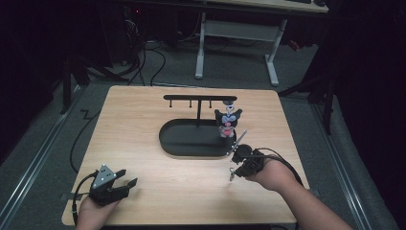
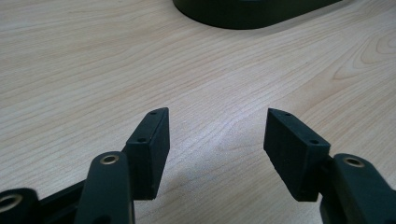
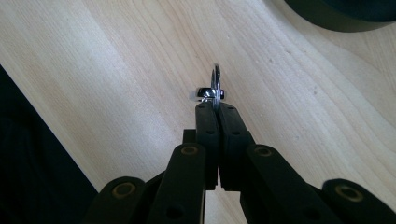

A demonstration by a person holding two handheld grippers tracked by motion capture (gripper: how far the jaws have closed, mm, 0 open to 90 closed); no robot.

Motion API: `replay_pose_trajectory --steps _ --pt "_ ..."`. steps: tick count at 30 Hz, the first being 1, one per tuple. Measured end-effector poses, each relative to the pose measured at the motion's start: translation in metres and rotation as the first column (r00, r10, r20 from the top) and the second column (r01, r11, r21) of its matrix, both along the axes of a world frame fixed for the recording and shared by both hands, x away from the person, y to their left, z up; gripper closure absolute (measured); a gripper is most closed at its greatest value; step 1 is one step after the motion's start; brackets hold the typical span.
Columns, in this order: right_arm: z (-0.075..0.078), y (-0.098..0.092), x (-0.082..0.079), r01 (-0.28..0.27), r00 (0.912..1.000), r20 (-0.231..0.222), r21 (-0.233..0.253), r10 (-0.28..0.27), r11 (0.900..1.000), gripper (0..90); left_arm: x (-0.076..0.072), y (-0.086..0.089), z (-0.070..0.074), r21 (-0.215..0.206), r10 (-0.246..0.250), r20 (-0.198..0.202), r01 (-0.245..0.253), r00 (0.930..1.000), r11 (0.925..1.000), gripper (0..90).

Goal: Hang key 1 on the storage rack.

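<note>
A: What is the right gripper (image 1: 238,158) holding?

B: A small metal ring (image 3: 215,84) with a shiny clasp. In the right gripper view the two black jaws are pressed tight together, and the ring sticks up edge-on from between their tips. A thin chain (image 1: 238,142) shows in the high view, running from the gripper up toward the doll (image 1: 228,122).

A: Where is that doll?

B: It is a small black, white and pink figure standing upright at the right end of the black oval tray (image 1: 177,139), near the middle of the wooden table (image 1: 143,120). Just beside it a thin post rises from the tray and carries a black bar with pegs (image 1: 199,98) across the top.

A: So where is the ring compared to the tray?

B: Just off the tray's near right edge, above bare wood. In the right gripper view the dark rim of the tray sits at the top right corner, apart from the ring.

A: And the left gripper (image 1: 125,178)?

B: Its jaws are spread wide with nothing between them. The left gripper view shows only wood grain in the gap, with the tray's edge (image 2: 243,14) farther off. In the high view it sits at the near left corner of the table, well apart from the tray and the right gripper.
</note>
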State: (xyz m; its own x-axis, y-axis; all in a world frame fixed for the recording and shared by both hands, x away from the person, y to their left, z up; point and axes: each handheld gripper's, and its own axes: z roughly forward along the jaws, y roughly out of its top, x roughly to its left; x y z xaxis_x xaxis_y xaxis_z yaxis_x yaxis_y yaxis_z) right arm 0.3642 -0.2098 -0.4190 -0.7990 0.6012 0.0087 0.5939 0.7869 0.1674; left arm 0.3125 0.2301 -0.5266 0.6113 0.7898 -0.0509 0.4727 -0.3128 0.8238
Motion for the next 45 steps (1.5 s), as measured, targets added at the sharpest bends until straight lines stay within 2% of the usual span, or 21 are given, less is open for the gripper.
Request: replay_pose_trajectory --steps 15,21,24,26,28,32,34,35,38,39,40,41,42,43,44,45 --pt "0.034 0.007 0.018 0.066 0.9978 -0.003 0.0 -0.066 0.998 89.2 -0.001 0.001 0.0 -0.009 0.001 0.002 -0.001 1.0 1.0 41.0" --pt "0.045 0.014 0.029 0.113 0.9936 -0.005 0.012 -0.113 0.993 89.2 -0.001 0.002 0.0 -0.011 0.0 0.001 0.0 1.0 0.9999 40.8" --pt "0.051 0.018 0.036 0.165 0.9861 -0.017 0.014 -0.165 0.986 89.1 -0.001 0.001 -0.001 -0.017 0.001 -0.002 -0.001 1.0 0.9999 40.8" --pt "0.054 0.019 0.041 0.163 0.9866 -0.011 0.013 -0.163 0.987 89.1 -0.001 0.001 -0.001 -0.015 -0.003 -0.003 0.003 1.0 0.9999 40.8" --pt "0.059 0.022 0.045 0.197 0.9802 -0.014 0.005 -0.197 0.98 89.1 -0.001 0.0 -0.001 -0.015 -0.006 -0.004 0.006 1.0 0.9999 40.8" --pt "0.066 0.026 0.054 0.206 0.9785 -0.011 -0.006 -0.206 0.979 89.2 -0.001 0.0 -0.001 -0.015 -0.01 -0.002 0.01 0.9999 0.9998 40.8" --pt "0.068 0.028 0.058 0.225 0.9742 -0.019 -0.002 -0.225 0.974 89.1 -0.001 0.001 -0.001 -0.02 -0.009 0.0 0.009 1.0 0.9998 40.7" --pt "0.069 0.028 0.062 0.216 0.9764 -0.007 -0.002 -0.216 0.976 89.2 -0.001 0.002 0.0 -0.02 -0.012 -0.004 0.012 0.9999 0.9997 40.8" --pt "0.072 0.032 0.068 0.226 0.9741 0.015 0.007 -0.226 0.974 89.2 0.0 0.002 0.0 -0.023 -0.007 0.003 0.007 1.0 0.9997 40.8" --pt "0.072 0.034 0.069 0.245 0.9693 0.015 0.015 -0.246 0.969 89.2 0.0 0.002 0.0 -0.025 -0.007 0.0 0.007 1.0 0.9997 40.8" --pt "0.073 0.036 0.071 0.243 0.9696 0.026 0.019 -0.243 0.97 89.1 0.0 0.003 0.0 -0.027 -0.005 0.001 0.006 1.0 0.9996 40.7" --pt "0.074 0.037 0.073 0.254 0.9662 0.04 0.03 -0.255 0.967 89.2 0.0 0.003 0.0 -0.027 -0.005 0.001 0.005 1.0 0.9996 40.8" --pt "0.074 0.037 0.076 0.238 0.9691 0.057 0.039 -0.24 0.971 89.1 0.0 0.003 0.0 -0.027 -0.005 0.001 0.005 1.0 0.9996 40.8" --pt "0.076 0.038 0.078 0.239 0.9677 0.069 0.053 -0.242 0.97 89.2 0.0 0.003 0.0 -0.026 -0.005 0.0 0.005 1.0 0.9996 40.8" --pt "0.077 0.04 0.079 0.266 0.9609 0.064 0.065 -0.27 0.962 89.1 0.0 0.003 0.0 -0.025 -0.006 -0.001 0.006 1.0 0.9997 40.7" --pt "0.077 0.04 0.081 0.253 0.9639 0.066 0.072 -0.258 0.965 89.1 0.0 0.003 0.0 -0.026 -0.006 0.0 0.006 1.0 0.9996 40.7"
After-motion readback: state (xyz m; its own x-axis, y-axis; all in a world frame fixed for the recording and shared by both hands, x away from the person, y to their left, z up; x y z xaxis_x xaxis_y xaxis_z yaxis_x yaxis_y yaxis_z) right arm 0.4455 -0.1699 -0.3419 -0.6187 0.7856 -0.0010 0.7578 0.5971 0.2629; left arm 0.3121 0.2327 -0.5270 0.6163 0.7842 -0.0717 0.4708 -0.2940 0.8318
